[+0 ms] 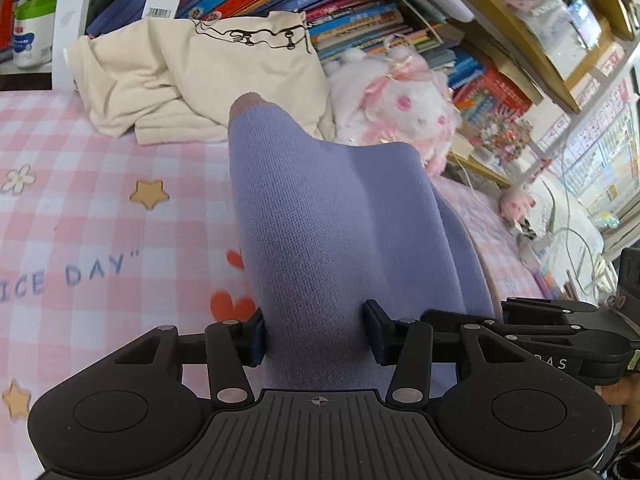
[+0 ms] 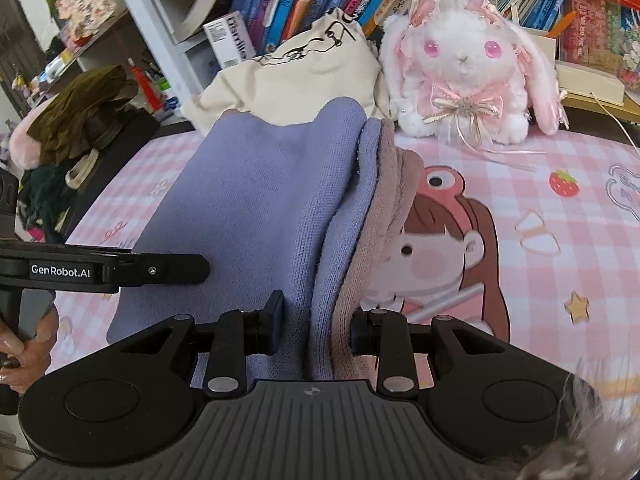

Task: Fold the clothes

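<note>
A lilac knit garment point(image 1: 320, 216) with a brownish-pink lining lies bunched on the pink checked cloth. My left gripper point(image 1: 314, 334) is shut on a thick fold of it at the near end. In the right wrist view the same garment point(image 2: 256, 208) shows its lining point(image 2: 394, 184) along the right edge. My right gripper point(image 2: 316, 326) is shut on the near end of the folded layers. The left gripper's body point(image 2: 100, 270) shows at the left of that view, close beside the right one.
A cream garment point(image 1: 188, 80) lies crumpled at the back against the bookshelf point(image 1: 320, 4). A white and pink plush rabbit point(image 2: 464, 64) sits beside it. A dark pile of things point(image 2: 76, 120) stands at the far left. The pink checked cloth point(image 1: 100, 220) spreads on both sides.
</note>
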